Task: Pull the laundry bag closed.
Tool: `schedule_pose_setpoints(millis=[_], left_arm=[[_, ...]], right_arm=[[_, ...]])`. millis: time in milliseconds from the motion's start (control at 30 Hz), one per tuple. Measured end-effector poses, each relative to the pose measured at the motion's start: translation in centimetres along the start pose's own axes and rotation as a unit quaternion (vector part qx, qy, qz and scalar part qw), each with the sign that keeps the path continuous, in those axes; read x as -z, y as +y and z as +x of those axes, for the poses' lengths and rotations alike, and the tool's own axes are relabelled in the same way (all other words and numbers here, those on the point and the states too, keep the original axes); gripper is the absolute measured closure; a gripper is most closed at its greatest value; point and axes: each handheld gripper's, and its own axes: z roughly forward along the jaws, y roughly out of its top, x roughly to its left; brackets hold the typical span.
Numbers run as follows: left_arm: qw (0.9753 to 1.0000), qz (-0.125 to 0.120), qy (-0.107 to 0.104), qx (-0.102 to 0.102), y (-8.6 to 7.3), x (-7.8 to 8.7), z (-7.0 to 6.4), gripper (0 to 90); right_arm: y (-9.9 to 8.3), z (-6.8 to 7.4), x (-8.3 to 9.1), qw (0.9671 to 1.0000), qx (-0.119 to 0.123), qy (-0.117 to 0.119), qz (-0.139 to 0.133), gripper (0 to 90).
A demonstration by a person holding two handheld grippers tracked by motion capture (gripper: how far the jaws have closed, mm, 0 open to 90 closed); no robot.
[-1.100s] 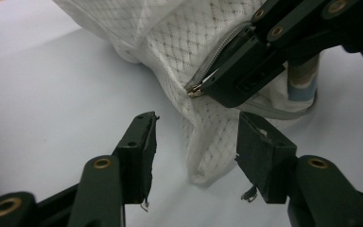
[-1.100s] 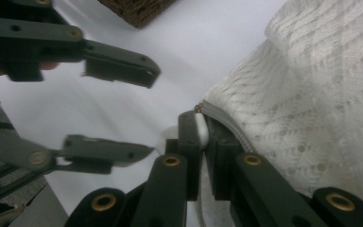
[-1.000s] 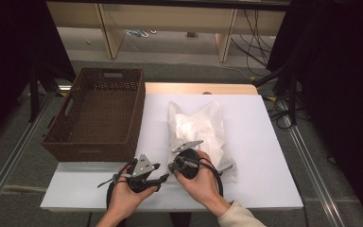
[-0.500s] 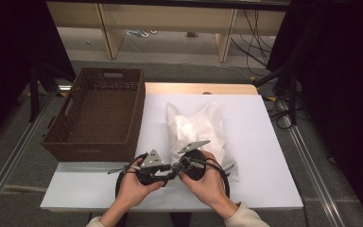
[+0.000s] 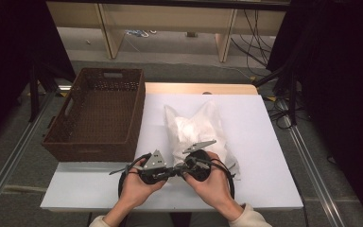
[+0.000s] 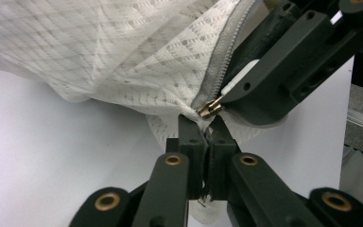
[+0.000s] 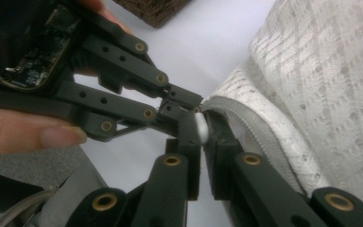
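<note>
A white mesh zip bag (image 5: 196, 128) lies in the middle of the white table (image 5: 260, 142). Both grippers meet at its near left corner. My left gripper (image 5: 170, 170) (image 6: 207, 131) is shut on the bag's fabric just below the brass zipper slider (image 6: 211, 108). My right gripper (image 5: 183, 169) (image 7: 202, 127) is shut on the white zipper pull tab (image 7: 200, 126) (image 6: 239, 77), right beside the left gripper's tips (image 7: 177, 100). The grey zipper tape (image 6: 223, 52) runs away from the slider along the bag's edge.
A brown wicker basket (image 5: 99, 113) stands at the table's left edge, hanging partly over it. Bare table surface lies to the right of the bag and along the front. The person's hands hold both grippers near the front edge.
The left gripper has moved right to the bag's near corner and closed on the fabric beside the right gripper. The right gripper has stayed at the corner.
</note>
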Motion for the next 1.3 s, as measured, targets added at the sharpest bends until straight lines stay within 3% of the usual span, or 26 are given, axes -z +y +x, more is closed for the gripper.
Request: schedule_pose_setpoints(millis=[100, 133, 167, 233, 267, 333, 367, 400, 433, 533, 567, 600, 667, 733, 767, 833, 867, 900, 933, 967, 1000, 1033, 1133, 1167, 1267, 1300], left_arm=[[0.9999, -0.003, 0.01, 0.001, 0.2, 0.2, -0.4, 88.0], [0.9998, 0.001, 0.005, 0.017, 0.2, 0.3, -0.6, 88.1], [0.9999, -0.002, 0.01, 0.01, 0.2, 0.4, -0.5, 88.1], [0.9994, -0.006, 0.012, 0.032, 0.2, 0.4, -0.8, 88.2], [0.9997, 0.002, 0.012, 0.021, 0.2, 0.5, -0.7, 88.2], [0.9996, -0.002, 0.021, 0.021, 0.2, 0.6, -0.9, 88.2], [0.9996, 0.005, 0.027, 0.009, 0.2, 0.7, -0.8, 88.3], [0.9989, -0.01, 0.027, 0.037, 0.1, 0.5, -1.2, 88.3], [0.9992, -0.01, 0.028, 0.026, 0.1, 0.5, -1.1, 88.2], [0.9988, -0.012, 0.013, 0.045, 0.0, 0.4, -0.9, 88.0], [0.9985, -0.012, 0.017, 0.051, -0.1, 0.3, -0.9, 88.0], [0.9991, -0.008, 0.012, 0.039, 0.0, 0.3, -0.9, 88.0], [0.999, -0.009, 0.023, 0.038, 0.0, 0.3, -0.9, 88.1], [0.9971, -0.021, 0.022, 0.069, 0.0, 0.3, -1.3, 88.4], [0.9973, -0.024, 0.035, 0.06, 0.0, 0.3, -1.2, 88.5], [0.9966, -0.016, 0.069, 0.042, 0.0, 1.0, -0.6, 88.6], [0.9967, -0.018, 0.049, 0.062, -0.2, 1.3, -0.3, 88.6], [0.996, -0.024, 0.051, 0.07, -0.4, 1.3, -0.3, 88.6], [0.9963, -0.021, 0.048, 0.067, -0.5, 1.4, -0.3, 88.5], [0.996, -0.025, 0.055, 0.066, -0.6, 1.3, -0.6, 88.5], [0.9971, -0.021, 0.058, 0.044, -0.5, 1.3, -0.5, 88.5], [0.9972, -0.014, 0.06, 0.042, -0.4, 1.4, -0.5, 88.5], [0.995, -0.033, 0.057, 0.074, -0.5, 1.3, -0.7, 88.4], [0.9959, -0.03, 0.06, 0.061, -0.5, 1.4, -0.6, 88.4], [0.9962, -0.033, 0.056, 0.059, -0.4, 1.4, -0.6, 88.3], [0.9962, -0.032, 0.053, 0.061, -0.4, 1.5, -0.5, 88.3]], right_arm=[[0.0, 0.2, 0.3, 0.9999, -0.011, -0.004, -0.002, 86.9], [-0.1, 0.1, 0.3, 0.9999, -0.011, -0.006, -0.005, 86.9], [-0.1, 0.2, 0.4, 0.9999, -0.016, -0.005, -0.003, 86.9], [-0.1, 0.3, 0.5, 0.9998, -0.017, -0.007, -0.005, 87.0], [-0.1, 0.4, 0.5, 0.9997, -0.02, -0.009, -0.006, 87.0], [-0.2, 0.4, 0.6, 0.9995, -0.029, -0.006, -0.005, 87.0], [-0.2, 0.4, 0.5, 0.9995, -0.03, -0.005, -0.007, 87.0], [-0.2, 0.4, 0.6, 0.9993, -0.036, -0.004, -0.008, 87.0], [-0.2, 0.3, 0.5, 0.9994, -0.034, -0.003, -0.009, 86.9], [-0.3, 0.3, 0.4, 0.9997, -0.021, -0.002, -0.014, 86.9], [-0.3, 0.3, 0.4, 0.9997, -0.018, -0.004, -0.017, 86.9], [-0.3, 0.3, 0.4, 0.9998, -0.013, -0.007, -0.016, 86.9], [-0.4, 0.4, 0.4, 0.9997, -0.021, -0.008, -0.011, 87.0], [-0.4, 0.2, 0.4, 0.9996, -0.021, -0.009, -0.018, 87.1], [-0.4, 0.2, 0.5, 0.9994, -0.028, -0.007, -0.02, 87.2], [-0.5, 0.4, 0.6, 0.9987, -0.032, -0.033, -0.021, 87.7], [-0.5, 0.6, 0.2, 0.9967, -0.049, -0.062, -0.019, 87.7], [-0.6, -0.6, 0.5, 0.9988, -0.037, -0.032, -0.003, 87.7], [-0.6, -0.9, 0.7, 0.999, -0.022, -0.04, 0.001, 87.7], [-0.6, -0.9, 0.8, 0.9987, -0.025, -0.043, 0.0, 87.7], [-0.6, -0.8, 0.7, 0.9992, -0.03, -0.024, -0.009, 87.8], [-0.6, -0.6, 0.7, 0.9991, -0.024, -0.034, -0.01, 87.7], [-0.6, -0.3, 0.6, 0.999, -0.033, -0.028, -0.008, 87.7], [-0.6, -0.3, 0.7, 0.9991, -0.036, -0.023, -0.004, 87.7], [-0.6, -0.3, 0.8, 0.9989, -0.04, -0.022, 0.0, 87.7], [-0.6, -0.4, 0.8, 0.9993, -0.029, -0.023, -0.008, 87.7]])
